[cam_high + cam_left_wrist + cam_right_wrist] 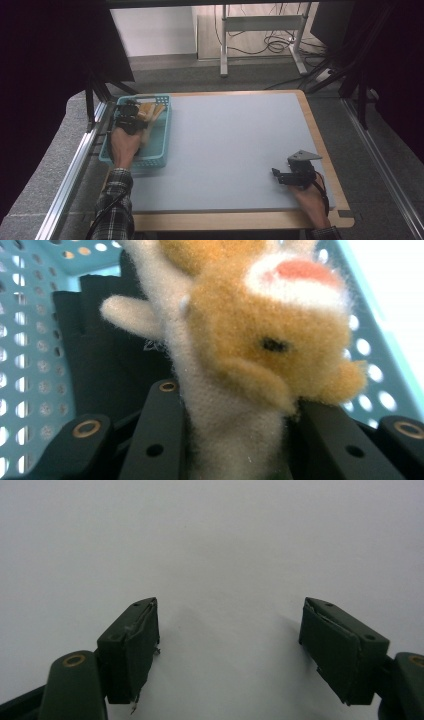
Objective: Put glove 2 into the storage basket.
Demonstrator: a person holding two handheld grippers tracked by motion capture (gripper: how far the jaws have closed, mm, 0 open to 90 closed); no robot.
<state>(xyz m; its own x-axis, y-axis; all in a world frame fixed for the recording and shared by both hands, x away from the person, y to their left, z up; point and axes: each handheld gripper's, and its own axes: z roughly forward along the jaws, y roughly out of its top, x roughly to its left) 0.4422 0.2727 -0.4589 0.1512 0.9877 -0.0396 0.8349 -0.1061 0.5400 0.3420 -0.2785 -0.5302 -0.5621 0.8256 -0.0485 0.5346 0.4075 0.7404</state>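
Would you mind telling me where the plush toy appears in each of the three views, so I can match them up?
High view: plush toy lies in the blue basket at the table's left, under the left gripper.
Left gripper view: toy up close, pinched between the jaws.
Right gripper view: not in it.
Shared landmark: the blue basket.

A basket sits at the table's left edge, with a plush toy inside it.

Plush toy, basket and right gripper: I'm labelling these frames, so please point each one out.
plush toy [260,335]: left gripper view, its tan face.
basket [159,161]: high view, its near rim.
right gripper [227,645]: right gripper view, midway between the open fingertips.
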